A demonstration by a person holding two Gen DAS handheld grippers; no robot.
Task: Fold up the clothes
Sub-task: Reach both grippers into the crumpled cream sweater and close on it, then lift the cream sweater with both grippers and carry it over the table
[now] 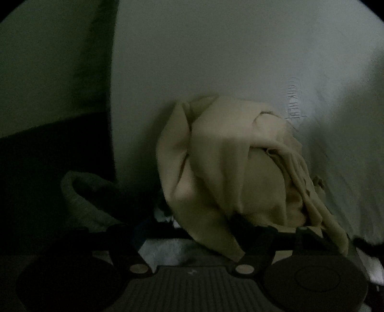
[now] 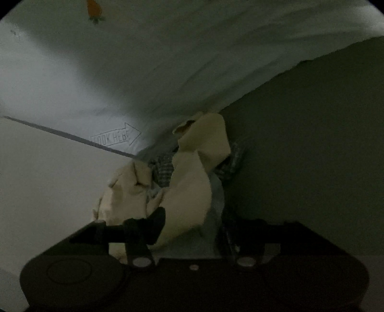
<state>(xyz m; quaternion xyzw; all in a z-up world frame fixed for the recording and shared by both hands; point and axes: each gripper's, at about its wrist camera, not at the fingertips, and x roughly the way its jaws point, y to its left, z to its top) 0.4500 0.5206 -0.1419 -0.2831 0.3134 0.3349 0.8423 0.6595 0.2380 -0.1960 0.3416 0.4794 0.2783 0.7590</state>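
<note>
A crumpled cream garment (image 1: 230,163) lies bunched on a pale sheet (image 1: 216,60). Its lower flap hangs down between the fingers of my left gripper (image 1: 183,228), whose jaws stand apart; the left finger (image 1: 124,232) looks clear of the cloth. In the right wrist view the same cream garment (image 2: 189,182) rises in a heap over a plaid garment (image 2: 163,170). My right gripper (image 2: 196,225) is pushed in at its foot with cloth filling the gap between the jaws. The picture is too dark to show whether the pads press on it.
The sheet carries a printed "LOOK HERE" arrow (image 2: 115,138) and an orange carrot print (image 2: 94,8). A dull olive surface (image 2: 312,144) lies to the right. A grey rounded object (image 1: 79,196) and a dark area (image 1: 48,168) sit left of the heap.
</note>
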